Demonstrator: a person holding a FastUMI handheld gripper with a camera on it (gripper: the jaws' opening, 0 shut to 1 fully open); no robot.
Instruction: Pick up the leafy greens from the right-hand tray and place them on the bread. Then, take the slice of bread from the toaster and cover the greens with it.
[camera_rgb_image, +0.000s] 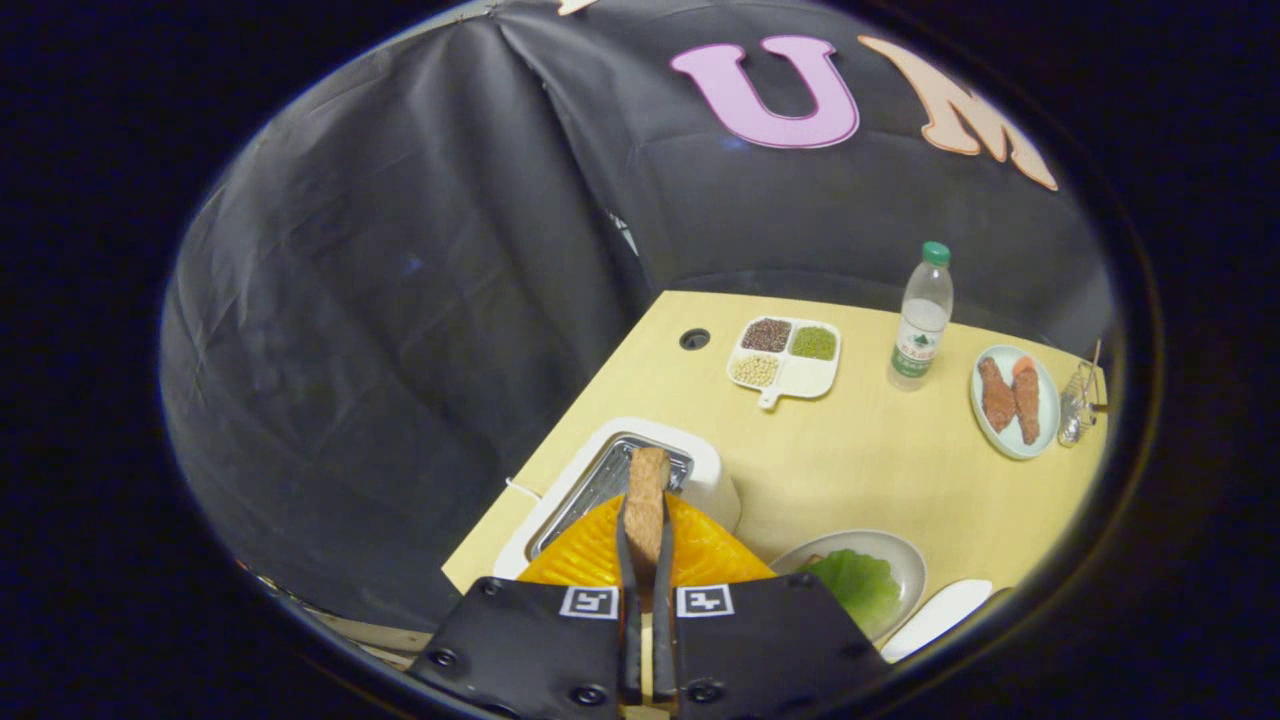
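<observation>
Gripper (645, 560) clamped narrow on the bread slice (647, 495), held above the toaster (715, 470) at the table's (850, 470) near-left edge. Leafy greens (858, 585) lay on a plate (905, 560) right of it.

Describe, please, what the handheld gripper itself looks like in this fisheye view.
The gripper has two broad, flat, dark body plates side by side, each carrying a small square black-and-white marker near its inner top corner and round screw heads along its edges. From between the plates run two thin, narrow, parallel fingers. I can't make out any cables.
</observation>
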